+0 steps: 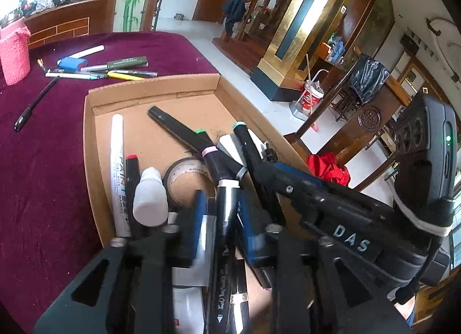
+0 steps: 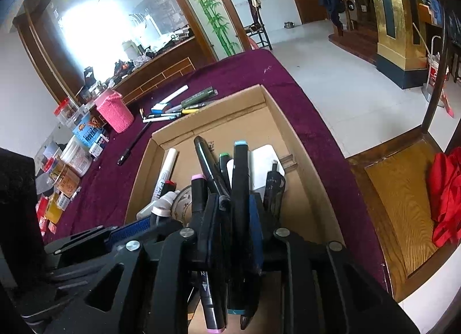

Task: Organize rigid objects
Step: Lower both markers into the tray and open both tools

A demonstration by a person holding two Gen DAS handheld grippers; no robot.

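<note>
A shallow cardboard tray (image 1: pixel 95 143) (image 2: pixel 291 123) on the maroon cloth holds black markers, a white paint marker (image 1: pixel 117 167) (image 2: pixel 165 174), a tape roll (image 1: pixel 184 178) and a small white bottle (image 1: pixel 149 198). My left gripper (image 1: pixel 223 210) is shut on a black marker with a white band (image 1: pixel 226 218), low over the tray's near end. My right gripper (image 2: pixel 233 213) is shut on a black marker with a teal cap (image 2: pixel 240 190); a pink-capped marker (image 2: pixel 198 204) leans beside it. The right gripper also shows in the left wrist view (image 1: pixel 302 190), close on the right.
Loose pens and a blue eraser (image 1: pixel 72 63) lie beyond the tray (image 2: pixel 184 103). A pink cup (image 1: pixel 13 54) (image 2: pixel 113 112) stands far left, with boxes and jars (image 2: pixel 75 155) behind. A black pen (image 1: pixel 36 103) lies left of the tray. A wooden chair with red cloth (image 2: pixel 443 198) is right of the table.
</note>
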